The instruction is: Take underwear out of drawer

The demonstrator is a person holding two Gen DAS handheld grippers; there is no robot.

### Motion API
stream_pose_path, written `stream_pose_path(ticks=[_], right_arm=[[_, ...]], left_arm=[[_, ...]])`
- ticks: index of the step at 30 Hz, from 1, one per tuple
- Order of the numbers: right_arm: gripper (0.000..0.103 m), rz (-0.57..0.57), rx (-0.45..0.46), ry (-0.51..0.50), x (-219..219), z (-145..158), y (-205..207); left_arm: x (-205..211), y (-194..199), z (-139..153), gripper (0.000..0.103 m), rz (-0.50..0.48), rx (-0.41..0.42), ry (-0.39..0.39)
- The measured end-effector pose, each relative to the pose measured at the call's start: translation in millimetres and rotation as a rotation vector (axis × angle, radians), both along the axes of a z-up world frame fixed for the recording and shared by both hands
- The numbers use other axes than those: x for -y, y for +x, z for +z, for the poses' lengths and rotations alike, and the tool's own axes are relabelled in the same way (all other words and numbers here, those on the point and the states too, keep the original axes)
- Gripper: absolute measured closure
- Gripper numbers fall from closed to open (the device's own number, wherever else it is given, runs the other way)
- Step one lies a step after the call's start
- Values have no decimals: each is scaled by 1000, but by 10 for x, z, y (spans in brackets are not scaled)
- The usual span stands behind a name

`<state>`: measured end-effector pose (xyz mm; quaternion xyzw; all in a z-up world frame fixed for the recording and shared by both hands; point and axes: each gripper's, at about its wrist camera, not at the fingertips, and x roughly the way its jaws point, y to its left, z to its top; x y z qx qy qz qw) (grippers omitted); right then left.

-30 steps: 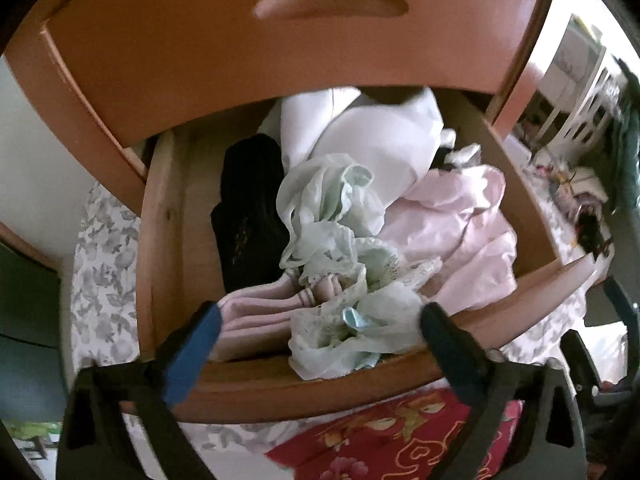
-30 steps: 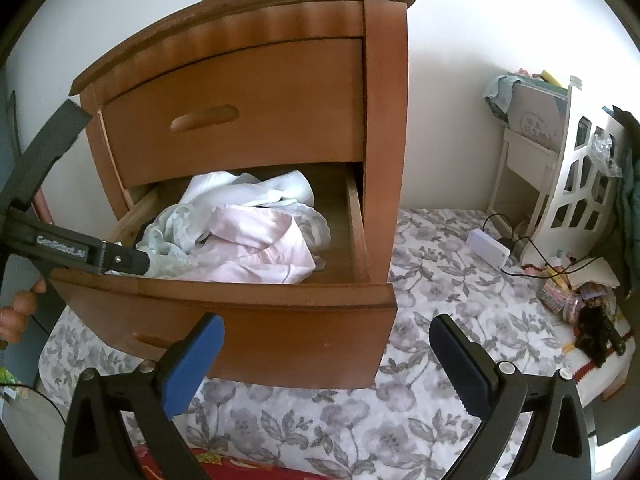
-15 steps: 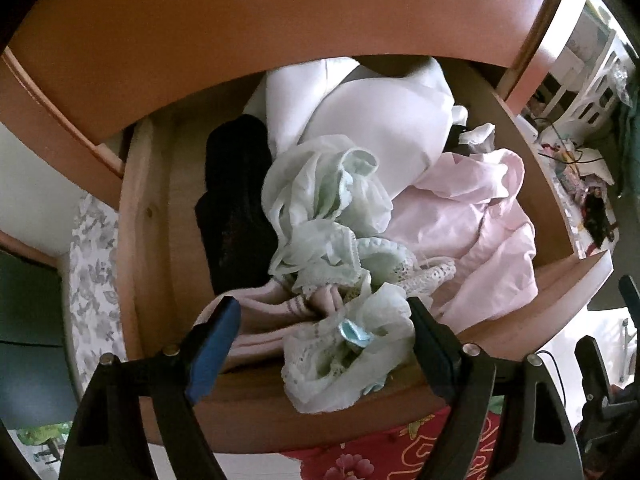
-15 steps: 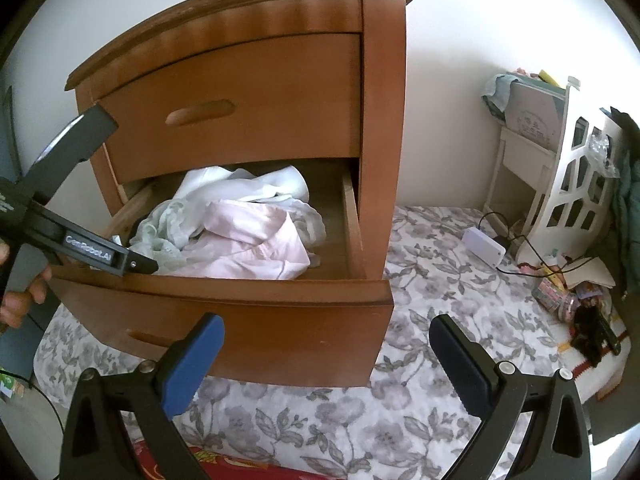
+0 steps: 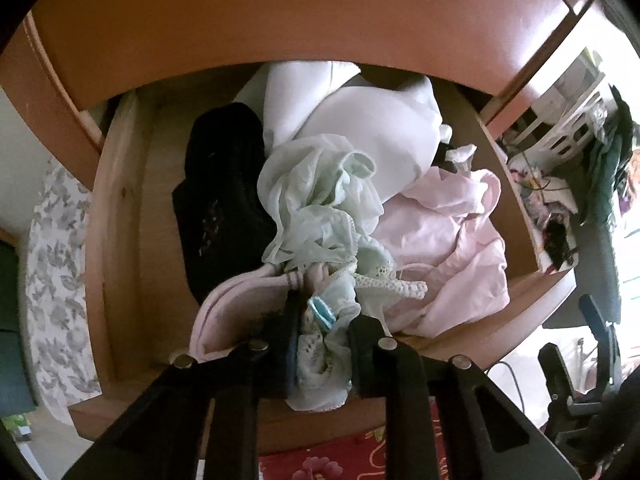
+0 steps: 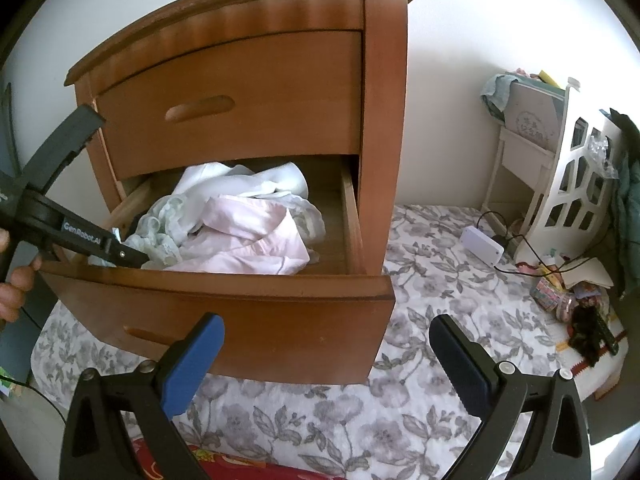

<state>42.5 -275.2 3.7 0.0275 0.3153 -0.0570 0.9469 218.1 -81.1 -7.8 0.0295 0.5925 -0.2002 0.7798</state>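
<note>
Since the earlier frames, the left gripper (image 5: pixel 322 354) has sunk toward the front of the open drawer (image 5: pixel 120 240) and its jaws, then spread wide on either side of the pale green lace underwear (image 5: pixel 320 344), have come in against it.

From the left wrist, the jaws are closing, and the bunched lace with its small blue bow sits squeezed between the two pads, so the gripper is clenched on that garment. Its lower fold hangs over the drawer's front edge, just below the fingertips. Directly ahead of the gripper lies a heap of sheer mint fabric (image 5: pixel 320 200); beyond that, white cloth (image 5: pixel 372 128) reaches back under the closed upper drawer (image 5: pixel 240 20). Left of the gripper is a pink garment (image 5: pixel 236 308) touching the left pad, and farther ahead on that side a black garment (image 5: pixel 224 200). Right of the gripper spreads pale pink cloth (image 5: pixel 448 248).

From the right wrist, the right gripper (image 6: pixel 328 364) is released, its blue-padded jaws wide apart with nothing between them, hovering above the floral bedspread (image 6: pixel 420 280) in front of the wooden nightstand (image 6: pixel 384 120). Up and to its left, the left gripper (image 6: pixel 132 258) reaches into the drawer's front left corner, a person's hand (image 6: pixel 12 284) behind it. Right of the right gripper are a white rack (image 6: pixel 576 192) and a small white box with a cable (image 6: pixel 482 246).
</note>
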Motion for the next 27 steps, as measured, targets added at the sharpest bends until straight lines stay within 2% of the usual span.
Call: stream_pose_path(ticks=[10, 14, 18, 27], right_arm=[[0, -6, -2, 0, 20, -8, 0], [0, -8, -5, -1, 24, -11, -6], [0, -10, -2, -5, 26, 4, -23], [0, -14, 0, -11, 5, 17, -30]], left_arm=[[-347, -55, 37, 87, 107, 27, -146], [-532, -181, 100, 89, 158, 50, -234], [-636, -239, 274, 89, 185, 97, -324], [-688, -315, 774, 89, 185, 233, -435]])
